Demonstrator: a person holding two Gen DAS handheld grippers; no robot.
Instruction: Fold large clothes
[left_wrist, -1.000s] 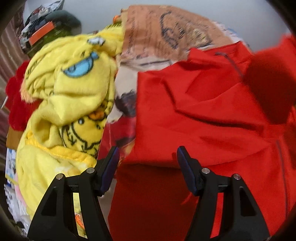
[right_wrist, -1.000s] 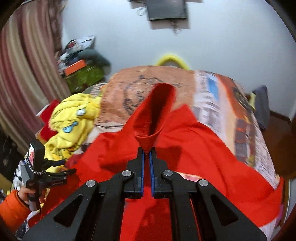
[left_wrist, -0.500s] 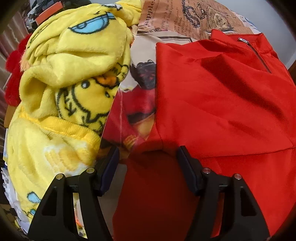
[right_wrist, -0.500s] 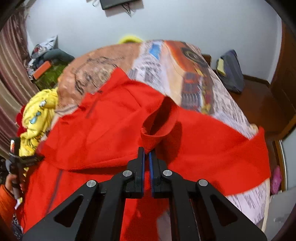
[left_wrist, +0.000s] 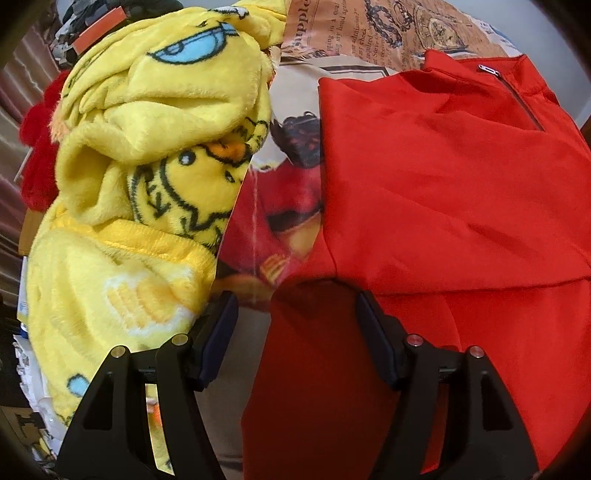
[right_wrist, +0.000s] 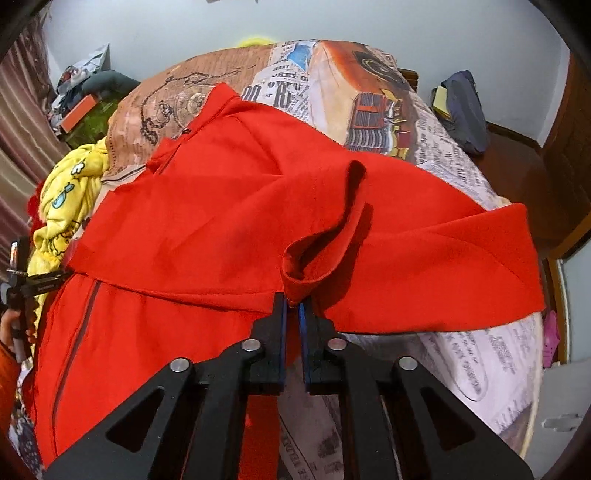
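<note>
One fold laid: red garment (right_wrist: 229, 221) spread on bed (right_wrist: 480, 354) ahead of both claws. Right claw (right_wrist: 291, 306) opening, sleeve cuff (right_wrist: 299, 275) between pads. Left claw (left_wrist: 295, 317) released over edge. Further folds outstanding.

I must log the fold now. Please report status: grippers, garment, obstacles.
Left gripper open over red garment edge. Right gripper opening, sleeve cuff between jaws. Yellow blanket beside garment.

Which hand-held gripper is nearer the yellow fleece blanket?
Left. The left hand-held gripper hangs open right beside the yellow fleece blanket; the right hand-held gripper, jaws opening around a red garment fold, is farther across the bed.
</note>
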